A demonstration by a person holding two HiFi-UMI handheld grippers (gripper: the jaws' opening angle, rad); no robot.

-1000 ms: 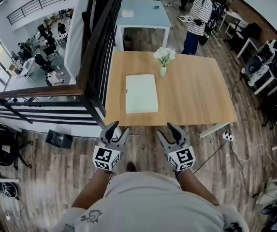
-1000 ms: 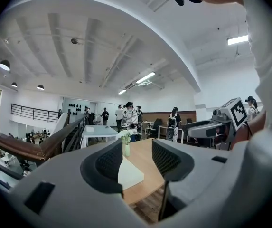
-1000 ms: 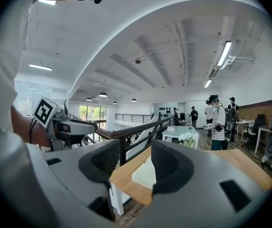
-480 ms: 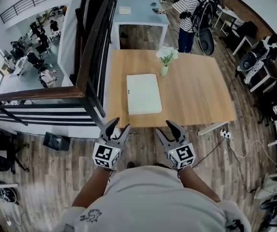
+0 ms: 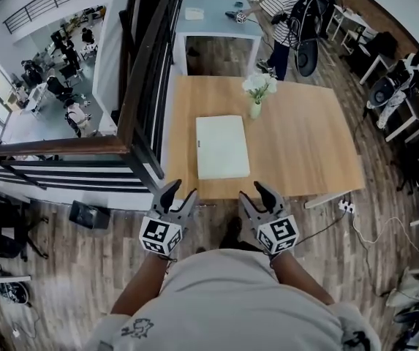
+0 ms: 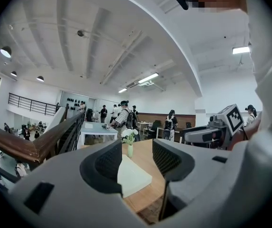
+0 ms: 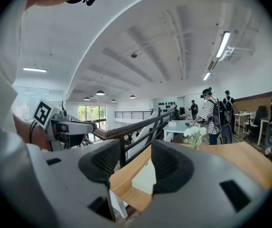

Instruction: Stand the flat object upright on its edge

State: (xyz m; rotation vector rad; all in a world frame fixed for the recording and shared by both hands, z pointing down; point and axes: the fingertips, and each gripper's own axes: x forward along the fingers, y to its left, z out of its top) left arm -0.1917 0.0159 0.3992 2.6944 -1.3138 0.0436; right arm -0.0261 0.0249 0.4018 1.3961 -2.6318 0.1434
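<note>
Looking down in the head view, a wooden table stands ahead of the person, its near edge just beyond both grippers. The flat white object lies flat on the tabletop, left of centre. Its near short edge is close to the table's near edge, with a wide stretch of bare wood to its right and a narrow strip to its left. A vase of white flowers stands near the object's far right corner, apart from it. A dark railing runs close along the table's left side, while plank floor lies to the right and in front. The left gripper and right gripper are held side by side over the floor, short of the table edge. Both forearms reach forward from the torso, and both marker cubes face up.

In the left gripper view, the jaws stand apart with nothing between the pads. Through the gap the flat white object shows lying on the table, the vase behind it. The right gripper appears alongside at the right, and the railing runs along the left.

In the right gripper view, the jaws are likewise released and empty. The gap frames the table's near edge and the pale side of the flat white object. The left gripper shows at the left, with the railing running beyond the table edge.
</note>
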